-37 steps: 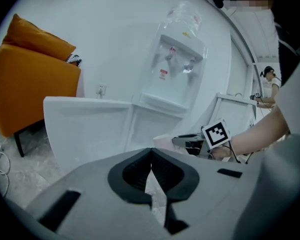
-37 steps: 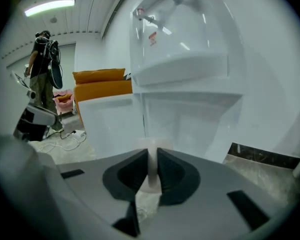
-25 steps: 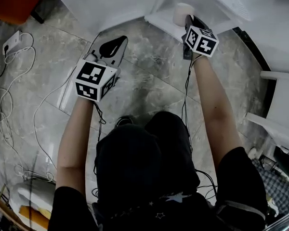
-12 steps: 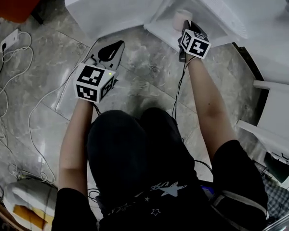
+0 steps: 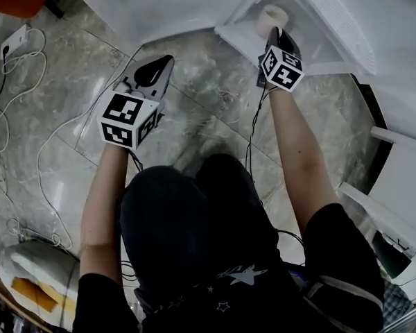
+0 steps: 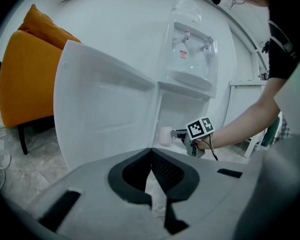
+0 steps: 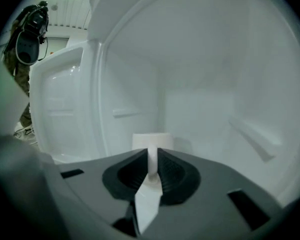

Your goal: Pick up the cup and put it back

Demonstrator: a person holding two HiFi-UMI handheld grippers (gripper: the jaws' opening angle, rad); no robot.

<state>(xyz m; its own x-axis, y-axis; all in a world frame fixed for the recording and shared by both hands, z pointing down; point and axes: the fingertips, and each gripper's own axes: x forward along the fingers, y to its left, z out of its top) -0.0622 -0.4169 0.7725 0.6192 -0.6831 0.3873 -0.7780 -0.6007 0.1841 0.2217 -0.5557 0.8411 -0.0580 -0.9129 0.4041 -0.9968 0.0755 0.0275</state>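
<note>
A white cup (image 5: 272, 18) is inside the low compartment of a white water dispenser cabinet (image 5: 312, 40). My right gripper (image 5: 276, 33) reaches into that compartment and is shut on the cup's handle. In the right gripper view the handle (image 7: 152, 159) is pinched between the dark pads, with the cup's body (image 7: 151, 140) just beyond; its base is hidden. The left gripper view shows the cup (image 6: 165, 135) with the right gripper (image 6: 182, 134) beside it. My left gripper (image 5: 161, 64) hangs over the marble floor, left of the cabinet, shut and holding nothing (image 6: 151, 153).
The cabinet's white door (image 5: 152, 5) stands swung open to the left, between the two grippers. The dispenser's taps (image 6: 192, 39) are above the compartment. An orange chair (image 6: 25, 79) is at the far left. Cables (image 5: 21, 130) trail over the floor; white furniture (image 5: 402, 186) stands at the right.
My right gripper stays shut on the cup's handle and has reached a little deeper toward the compartment. The left gripper has barely moved.
</note>
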